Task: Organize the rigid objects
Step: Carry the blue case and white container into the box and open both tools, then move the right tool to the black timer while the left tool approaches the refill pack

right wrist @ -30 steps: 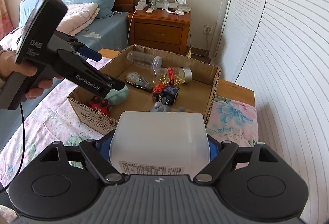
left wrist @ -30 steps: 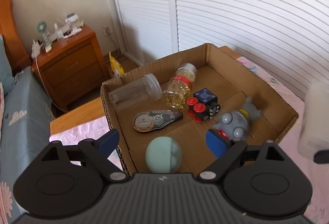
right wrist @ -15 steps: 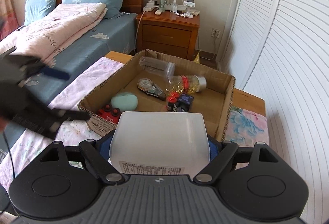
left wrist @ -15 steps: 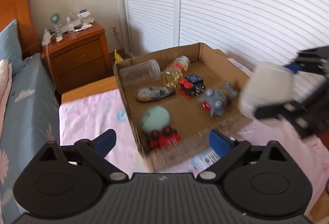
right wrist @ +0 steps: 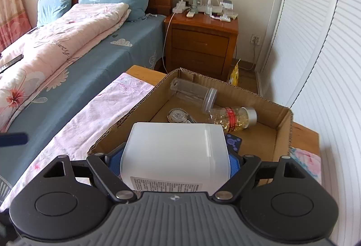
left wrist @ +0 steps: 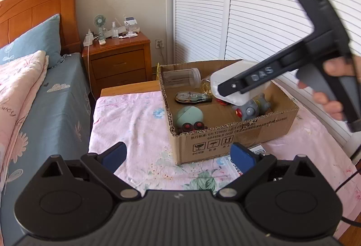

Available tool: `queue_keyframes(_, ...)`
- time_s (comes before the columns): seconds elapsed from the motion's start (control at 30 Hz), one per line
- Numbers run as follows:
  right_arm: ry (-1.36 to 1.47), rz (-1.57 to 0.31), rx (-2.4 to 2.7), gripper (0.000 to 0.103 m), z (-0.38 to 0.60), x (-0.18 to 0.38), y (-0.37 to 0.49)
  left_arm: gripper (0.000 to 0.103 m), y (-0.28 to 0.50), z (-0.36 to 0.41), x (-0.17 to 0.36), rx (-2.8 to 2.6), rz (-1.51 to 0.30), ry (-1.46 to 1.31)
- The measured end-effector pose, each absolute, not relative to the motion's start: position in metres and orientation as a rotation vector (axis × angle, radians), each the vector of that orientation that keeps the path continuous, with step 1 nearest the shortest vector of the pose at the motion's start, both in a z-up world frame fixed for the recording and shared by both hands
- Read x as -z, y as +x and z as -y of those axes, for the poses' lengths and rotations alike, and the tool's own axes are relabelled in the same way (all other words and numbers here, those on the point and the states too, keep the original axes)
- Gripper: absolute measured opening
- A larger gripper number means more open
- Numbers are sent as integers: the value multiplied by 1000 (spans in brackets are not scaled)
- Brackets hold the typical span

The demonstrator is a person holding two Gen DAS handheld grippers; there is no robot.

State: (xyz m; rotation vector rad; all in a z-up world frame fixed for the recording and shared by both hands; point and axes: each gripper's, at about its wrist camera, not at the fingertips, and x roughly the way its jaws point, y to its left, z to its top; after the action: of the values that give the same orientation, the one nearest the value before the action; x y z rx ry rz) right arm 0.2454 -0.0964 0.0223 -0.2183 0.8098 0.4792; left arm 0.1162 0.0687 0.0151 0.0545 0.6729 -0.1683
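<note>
A cardboard box (left wrist: pixel 237 139) on the pink floral cloth holds a clear jar (left wrist: pixel 182 77), a tape dispenser (left wrist: pixel 193 97), a teal round object (left wrist: pixel 189 116), a red-wheeled toy (left wrist: pixel 191 126) and a grey robot toy (left wrist: pixel 251 107). My right gripper (right wrist: pixel 174 160) is shut on a white plastic bottle (right wrist: pixel 176 153) and holds it over the box; the bottle also shows in the left wrist view (left wrist: pixel 227 82). My left gripper (left wrist: pixel 179 155) is open and empty, in front of the box. The box also holds a bottle of yellow beads (right wrist: pixel 234 117).
A bed with a blue sheet (left wrist: pixel 54 110) and pink quilt lies to the left. A wooden nightstand (left wrist: pixel 119 60) with a small fan stands behind. White louvred doors (left wrist: pixel 259 15) run along the right. A paper label (left wrist: pixel 257 151) lies by the box's front.
My left gripper has pulled back out of the box and now sits in front of it. My right gripper has carried the white bottle forward, over the box.
</note>
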Motion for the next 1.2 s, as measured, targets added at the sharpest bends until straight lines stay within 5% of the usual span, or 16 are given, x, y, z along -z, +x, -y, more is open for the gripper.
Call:
queue_keyframes(0.17, -190, -804, -452, 88, 93, -8, 265, 98, 114, -74, -13, 144, -679, 34)
queue_keyframes(0.27, -148, -814, -427, 103, 98, -2, 270, 98, 115, -75, -10, 142, -691, 26)
queue_keyframes(1.2, -16, -873, -203, 103, 127, 52, 145, 100, 102, -70, 6, 117, -724, 33)
